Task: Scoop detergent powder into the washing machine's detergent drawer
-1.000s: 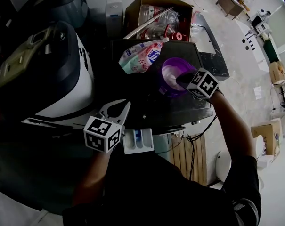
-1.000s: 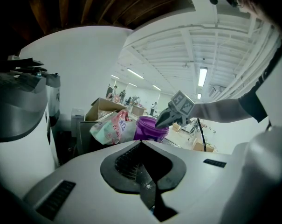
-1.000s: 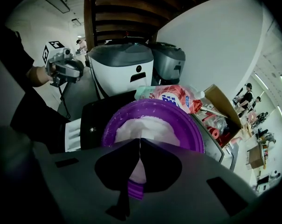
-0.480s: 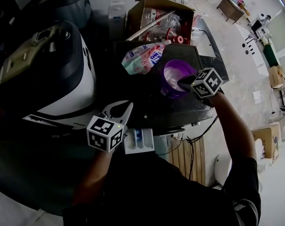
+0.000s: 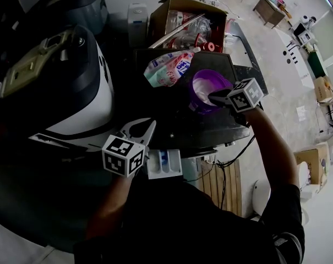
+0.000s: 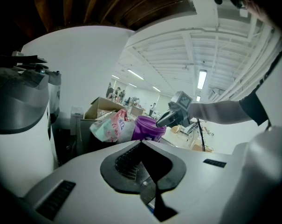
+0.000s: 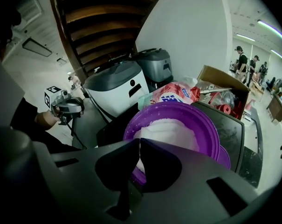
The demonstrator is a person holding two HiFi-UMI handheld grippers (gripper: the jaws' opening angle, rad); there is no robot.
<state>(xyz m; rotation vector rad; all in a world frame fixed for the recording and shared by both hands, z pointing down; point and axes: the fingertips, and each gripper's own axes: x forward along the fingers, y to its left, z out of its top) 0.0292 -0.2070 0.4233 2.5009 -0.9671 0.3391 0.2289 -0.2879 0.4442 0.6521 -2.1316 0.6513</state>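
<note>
Sitting heaped in the purple bowl point(image 7: 210, 125), the detergent powder point(image 7: 171, 129) is lying directly ahead of and just below the tips of the right claw point(image 7: 139, 141). Both jaws of this claw are pressing together, tip against tip, at the near rim of the bowl. No scoop or spoon is showing between them in any view.

Handling judgement: the powder is looking loose, dry and light. It is not going to hold under a pinch, so it is calling for a scoop, carried level and slowly, since grains are likely to spill off the edge. The bowl is appearing to be thin stiff plastic, light enough to slide on the desk point(image 5: 172, 120) if nudged; the rim is looking like the only sensible place to grip it.

Beyond the bowl from the right claw, a soft printed pouch point(image 5: 167, 67) is leaning against the bowl's far side, and behind that an open cardboard box point(image 5: 172, 10) is holding clutter.

Well apart, off to the right claw's left, the left claw point(image 5: 151, 124) is hanging with its jaws closed together, holding nothing that can be seen. The white detergent drawer point(image 5: 165, 164) is standing pulled out just beside and behind it, and the washing machine point(image 5: 83, 92) is lying on its other side. The carry from bowl to drawer is looking like the riskiest stretch for spills.
</note>
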